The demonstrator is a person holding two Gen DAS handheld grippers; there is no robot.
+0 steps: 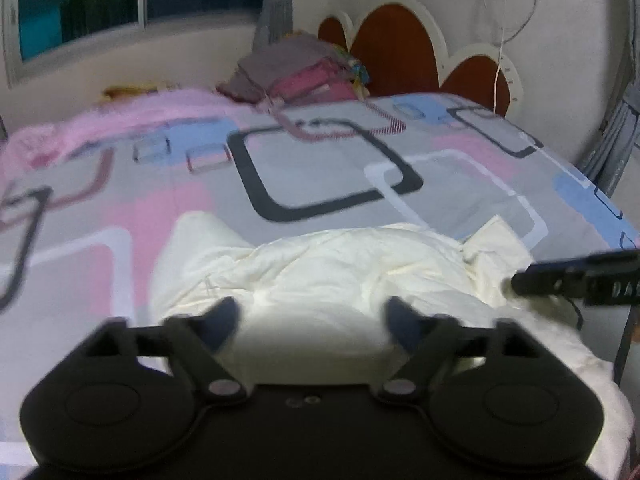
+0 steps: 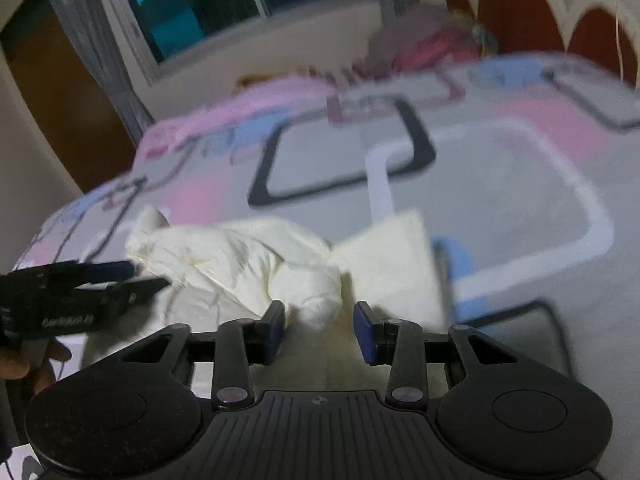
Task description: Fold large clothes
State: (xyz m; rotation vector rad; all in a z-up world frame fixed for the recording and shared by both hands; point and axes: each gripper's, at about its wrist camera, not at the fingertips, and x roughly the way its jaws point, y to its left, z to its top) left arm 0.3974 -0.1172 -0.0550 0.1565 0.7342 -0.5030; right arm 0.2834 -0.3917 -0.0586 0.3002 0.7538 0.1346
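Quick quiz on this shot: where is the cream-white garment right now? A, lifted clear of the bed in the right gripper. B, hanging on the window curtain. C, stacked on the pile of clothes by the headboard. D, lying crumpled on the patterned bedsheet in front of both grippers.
D: the cream-white garment lies bunched on the patterned bedsheet, ahead of the left gripper and the right gripper.

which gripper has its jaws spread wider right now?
The left gripper: its fingers stand far apart over the cream garment. The right gripper shows a clearly narrower gap.
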